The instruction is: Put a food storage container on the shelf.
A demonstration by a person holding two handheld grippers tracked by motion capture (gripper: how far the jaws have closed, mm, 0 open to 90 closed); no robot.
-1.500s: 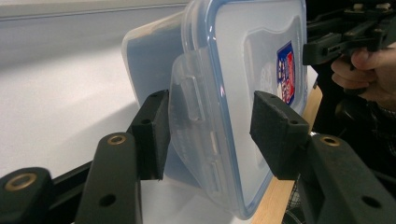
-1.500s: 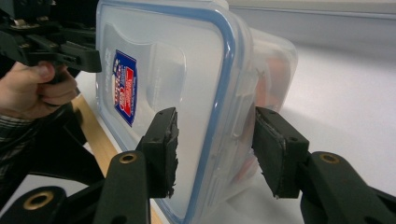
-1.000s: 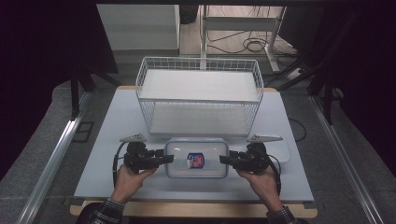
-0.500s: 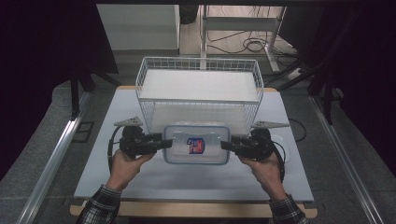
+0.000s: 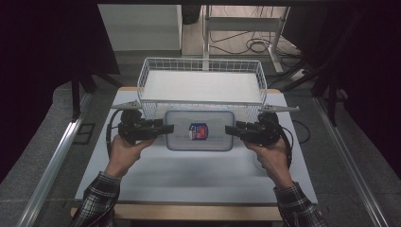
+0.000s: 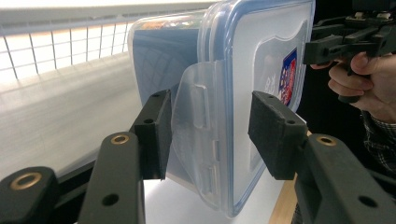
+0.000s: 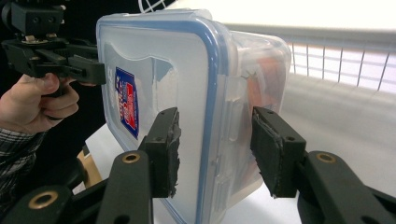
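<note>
The clear plastic container (image 5: 199, 130) with the blue-rimmed lid hangs between your two grippers, just in front of the wire basket (image 5: 202, 67) and over the pale table mat (image 5: 189, 175); its lid faces up toward the high view, with a red and blue label (image 5: 198, 131) near the middle; whether its underside touches the mat, you cannot tell from above. Your left gripper (image 5: 163, 128) clamps the container's left end; in the left gripper view its two black pads (image 6: 154, 133) sit either side of the folded-down side latch (image 6: 198, 140), one on the base side and one on the lid side, so the jaws are closed on the box at about half their reach. Your right gripper (image 5: 231, 129) does the same at the opposite end; in the right gripper view one pad (image 7: 166, 149) presses the lid and the other (image 7: 273, 149) the base wall, with something orange dimly showing through the plastic. The basket's near wall stands right behind the container, its white wire rim higher than the lid in the high view, and that is what stands in the way farther out; the basket itself has a plain white floor. Beyond the table, cables (image 5: 257, 45) lie on the floor by a metal frame (image 5: 208, 28); a wooden table edge (image 5: 198, 212) runs nearest you.
</note>
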